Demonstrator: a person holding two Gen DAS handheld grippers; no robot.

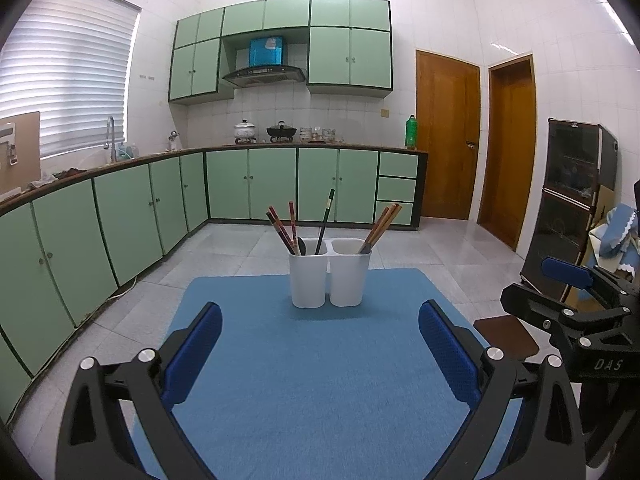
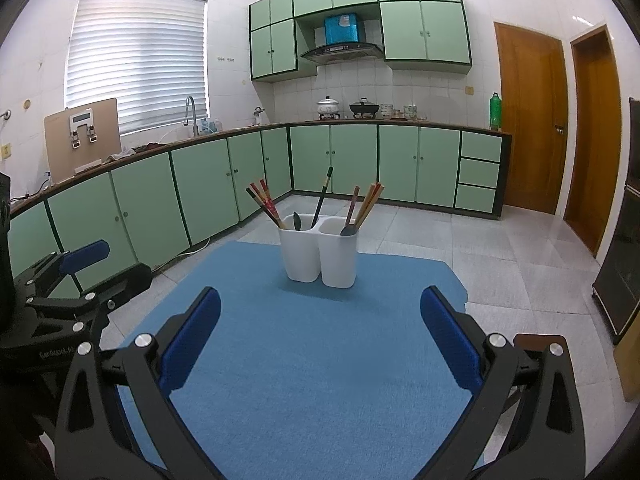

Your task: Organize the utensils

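A white two-compartment utensil holder point(image 1: 329, 276) point(image 2: 318, 254) stands at the far side of a blue mat point(image 1: 312, 368) point(image 2: 312, 352). Its left compartment holds red-patterned chopsticks point(image 1: 282, 229) point(image 2: 264, 202), a dark long-handled utensil point(image 1: 325, 220) point(image 2: 322, 196) and a dark spoon point(image 2: 297, 221). Its right compartment holds wooden chopsticks point(image 1: 382, 226) point(image 2: 369, 202) and a dark spoon point(image 2: 349, 227). My left gripper point(image 1: 320, 320) is open and empty, near the mat's front. My right gripper point(image 2: 320, 308) is open and empty, beside the left one.
The mat lies on a small table above a grey tiled floor. A brown corner point(image 1: 506, 334) point(image 2: 540, 344) of the table shows at the mat's right. Green cabinets point(image 1: 120, 220) run along the left and back walls. A dark cabinet point(image 1: 568, 208) stands at the right.
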